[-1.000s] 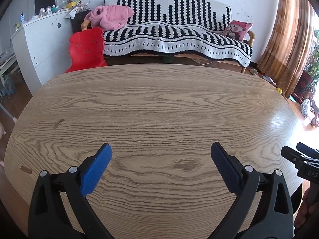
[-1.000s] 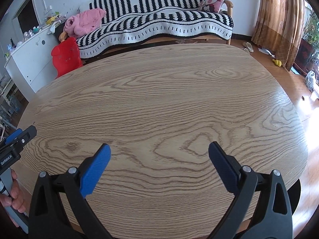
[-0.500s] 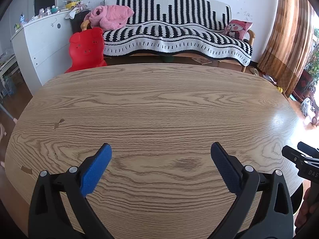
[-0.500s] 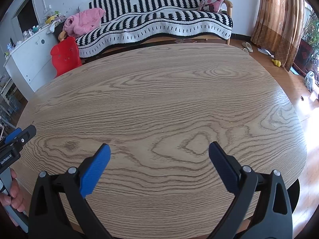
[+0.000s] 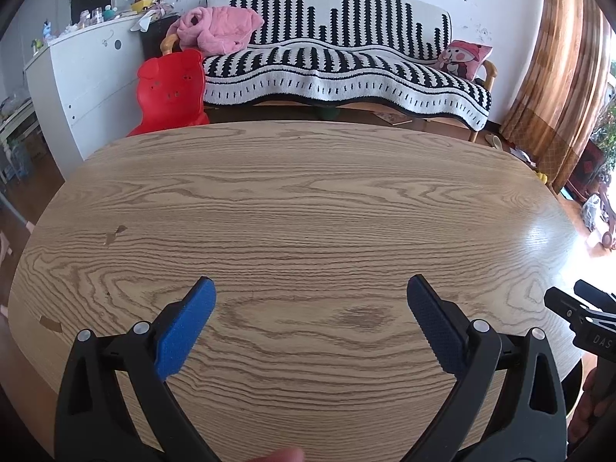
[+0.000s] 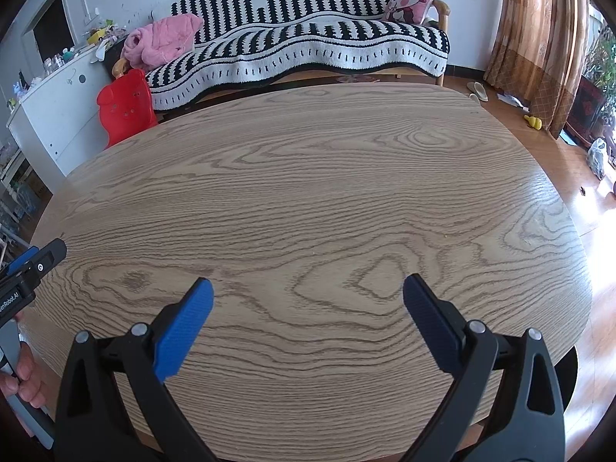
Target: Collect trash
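Both grippers held spread above the wooden table, unchanged from a second ago.

The left gripper [image 5: 311,288] and right gripper [image 6: 308,288] are kept with blue pads wide apart, nothing clasped; almost no shift is seen since the earlier frames. No trash is seen on the table [image 5: 308,200]. A striped sofa [image 5: 346,61] and a red chair [image 5: 171,88] are seen beyond.

Pretty clearly somebody's living room. There's a sofa [image 5: 346,61] under a black-and-white striped throw, with a pink cartoon cushion [image 5: 466,59] at one end and a pink garment [image 5: 219,29] dumped on the other. A red kids' chair [image 5: 171,90] (pig-faced, looks like) sits by a white cabinet [image 5: 88,81] with clutter on top. Brown curtains [image 6: 539,38], slippers [image 6: 477,90] on the wood floor, and a big oval wooden table [image 5: 308,208] up front.
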Tool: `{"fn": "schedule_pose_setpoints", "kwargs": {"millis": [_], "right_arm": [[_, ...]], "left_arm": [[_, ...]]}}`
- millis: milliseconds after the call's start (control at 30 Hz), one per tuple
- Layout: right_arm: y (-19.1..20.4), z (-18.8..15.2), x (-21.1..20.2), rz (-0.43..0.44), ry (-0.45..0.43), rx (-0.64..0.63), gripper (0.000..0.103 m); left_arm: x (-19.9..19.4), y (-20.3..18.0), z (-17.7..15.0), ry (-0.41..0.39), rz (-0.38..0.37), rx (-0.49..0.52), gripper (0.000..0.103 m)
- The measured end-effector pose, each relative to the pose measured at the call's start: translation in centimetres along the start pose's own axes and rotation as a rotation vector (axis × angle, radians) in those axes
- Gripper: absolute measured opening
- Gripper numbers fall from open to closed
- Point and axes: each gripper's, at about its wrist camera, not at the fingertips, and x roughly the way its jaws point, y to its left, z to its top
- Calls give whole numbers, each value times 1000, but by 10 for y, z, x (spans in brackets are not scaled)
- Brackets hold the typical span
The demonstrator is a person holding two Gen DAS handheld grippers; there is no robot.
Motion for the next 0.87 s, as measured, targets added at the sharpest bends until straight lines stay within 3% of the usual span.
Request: {"fn": "schedule_pose_setpoints", "kwargs": {"millis": [567, 867], "right_arm": [[-3, -2, 3, -6, 7, -7, 96], [-2, -2, 4, -10, 7, -9, 96]], "left_arm": [[-6, -6, -3, -41, 18, 45, 97], [2, -3, -2, 3, 24, 33, 97]]}}
